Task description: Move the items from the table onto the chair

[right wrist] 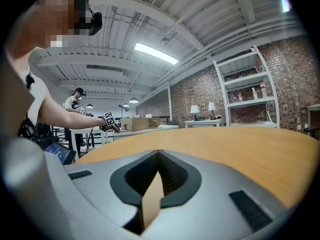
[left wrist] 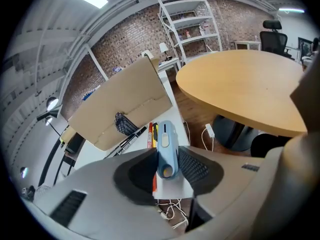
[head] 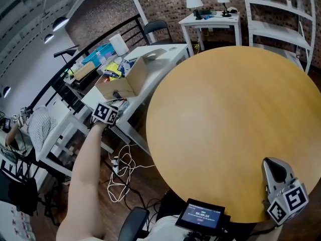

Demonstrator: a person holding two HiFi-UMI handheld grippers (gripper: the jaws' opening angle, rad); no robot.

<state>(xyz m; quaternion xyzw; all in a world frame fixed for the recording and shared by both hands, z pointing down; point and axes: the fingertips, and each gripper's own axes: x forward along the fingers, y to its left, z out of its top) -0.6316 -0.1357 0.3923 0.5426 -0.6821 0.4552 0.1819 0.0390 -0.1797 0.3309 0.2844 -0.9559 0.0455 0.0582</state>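
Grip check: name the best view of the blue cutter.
Left gripper view: the blue cutter sits large between the jaws. In head view the left gripper mostly hides it; right gripper view, too distant.

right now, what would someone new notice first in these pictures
The big round wooden table fills the head view, with the right gripper at its near edge. Off to the left, an outstretched arm carries the left gripper over a cluttered white desk beside a cardboard box, and a light blue cutter sits between its jaws.
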